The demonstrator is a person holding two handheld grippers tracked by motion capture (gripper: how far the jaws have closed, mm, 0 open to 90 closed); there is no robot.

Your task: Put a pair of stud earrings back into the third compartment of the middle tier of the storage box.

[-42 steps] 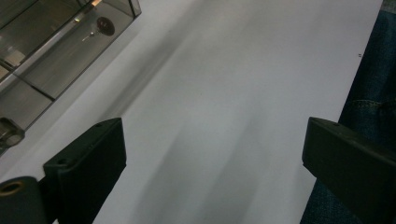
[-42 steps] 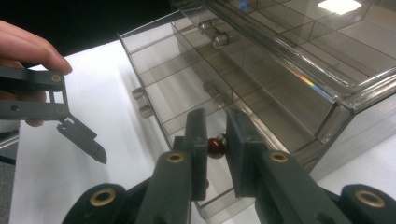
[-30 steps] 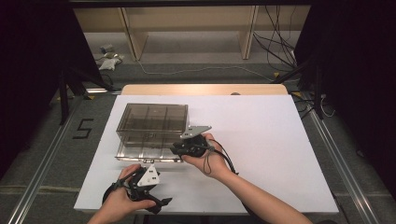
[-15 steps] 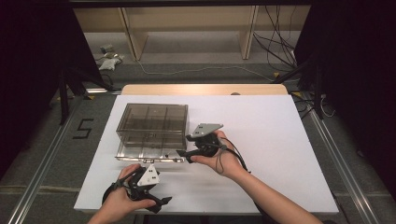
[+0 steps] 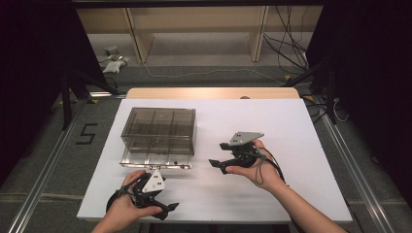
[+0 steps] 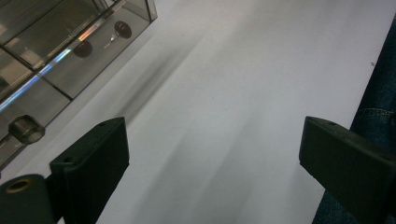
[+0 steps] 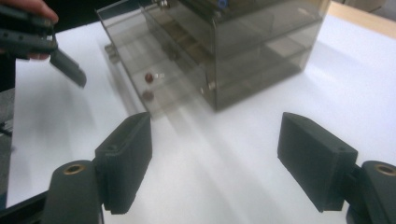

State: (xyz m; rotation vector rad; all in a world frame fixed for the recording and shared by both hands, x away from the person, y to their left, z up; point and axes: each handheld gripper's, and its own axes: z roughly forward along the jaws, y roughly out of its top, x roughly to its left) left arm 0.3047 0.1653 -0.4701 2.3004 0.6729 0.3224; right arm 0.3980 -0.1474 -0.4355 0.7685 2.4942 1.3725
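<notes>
- Drawer box (image 5: 159,130): a smoked clear-plastic cabinet with flat walls and square corners, standing on the left half of the white table (image 5: 291,126); its bottom drawer (image 5: 155,162) juts out toward you, with a small round knob (image 6: 26,129) on its front.
- Your right gripper (image 5: 219,156) hangs just right of the drawer; its jaws have just been opening and stand wide with nothing between them.
- Your left gripper (image 5: 167,208) rests near the table's front edge, jaws apart, empty.
- Risk: the glossy plastic looks light; a push on the drawer could slide the whole box, and a hard jaw could slip off the small smooth knob.
</notes>
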